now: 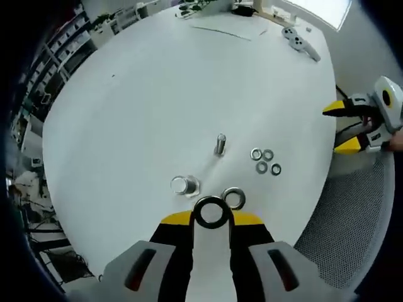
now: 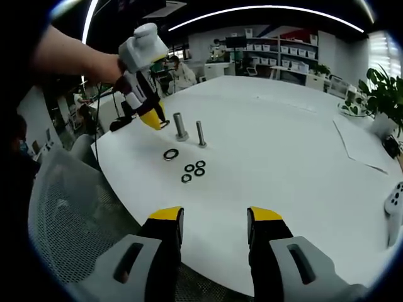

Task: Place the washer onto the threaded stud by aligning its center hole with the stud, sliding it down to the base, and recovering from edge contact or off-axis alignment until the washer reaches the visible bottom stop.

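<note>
Left gripper (image 1: 211,218): jaws closed on a washer (image 1: 211,212), held above the table (image 1: 145,107), near the wide stud (image 1: 183,185). A second washer (image 1: 234,197) lies just beside it; whether they touch cannot be told. The thin stud (image 1: 220,145) stands upright, four small washers (image 1: 265,161) near it. Right gripper (image 2: 214,223): jaws apart, holding nothing, over the table edge. The chair mesh (image 2: 63,207) is partly cut off.

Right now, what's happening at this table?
A person works two handheld grippers over a white table. The left gripper holds a large washer above the table, short of the two upright studs. Another large washer and four small ones lie loose. The right gripper is open and empty.
</note>
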`<action>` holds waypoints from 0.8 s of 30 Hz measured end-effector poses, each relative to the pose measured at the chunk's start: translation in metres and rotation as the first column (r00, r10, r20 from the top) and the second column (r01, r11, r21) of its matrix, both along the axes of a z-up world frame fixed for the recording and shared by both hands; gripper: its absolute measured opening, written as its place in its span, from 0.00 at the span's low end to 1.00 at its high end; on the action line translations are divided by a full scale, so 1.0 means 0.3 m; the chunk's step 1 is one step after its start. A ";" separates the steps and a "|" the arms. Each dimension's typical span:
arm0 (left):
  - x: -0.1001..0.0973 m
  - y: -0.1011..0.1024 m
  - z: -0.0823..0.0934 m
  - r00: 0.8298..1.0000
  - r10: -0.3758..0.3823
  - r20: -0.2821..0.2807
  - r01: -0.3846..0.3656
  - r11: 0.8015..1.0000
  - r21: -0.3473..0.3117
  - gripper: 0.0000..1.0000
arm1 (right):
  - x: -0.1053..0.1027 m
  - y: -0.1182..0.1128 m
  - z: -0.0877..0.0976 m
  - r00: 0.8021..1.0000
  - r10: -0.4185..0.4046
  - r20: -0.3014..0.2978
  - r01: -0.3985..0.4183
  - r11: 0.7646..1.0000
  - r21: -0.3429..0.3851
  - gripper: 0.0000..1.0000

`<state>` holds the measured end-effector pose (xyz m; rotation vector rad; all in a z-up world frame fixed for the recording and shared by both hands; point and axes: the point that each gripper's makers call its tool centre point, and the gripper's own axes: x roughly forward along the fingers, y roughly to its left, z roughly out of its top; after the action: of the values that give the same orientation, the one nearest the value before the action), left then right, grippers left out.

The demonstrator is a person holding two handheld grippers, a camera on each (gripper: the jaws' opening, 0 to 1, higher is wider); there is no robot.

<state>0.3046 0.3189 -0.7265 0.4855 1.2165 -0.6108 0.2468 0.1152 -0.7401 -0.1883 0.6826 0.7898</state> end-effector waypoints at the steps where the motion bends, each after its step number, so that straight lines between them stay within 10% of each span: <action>1: 0.006 -0.001 0.006 1.000 -0.005 0.002 0.005 1.000 0.001 0.18 | 0.000 0.000 0.000 1.000 0.000 0.000 0.000 1.000 0.000 0.43; 24: 0.121 0.025 0.022 1.000 -0.013 0.001 0.013 0.998 0.066 0.19 | 0.000 -0.001 -0.001 1.000 0.003 0.002 -0.003 1.000 -0.003 0.43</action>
<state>0.3410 0.3263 -0.7198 0.5500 1.2359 -0.5827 0.2467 0.1149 -0.7403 -0.1925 0.6816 0.7911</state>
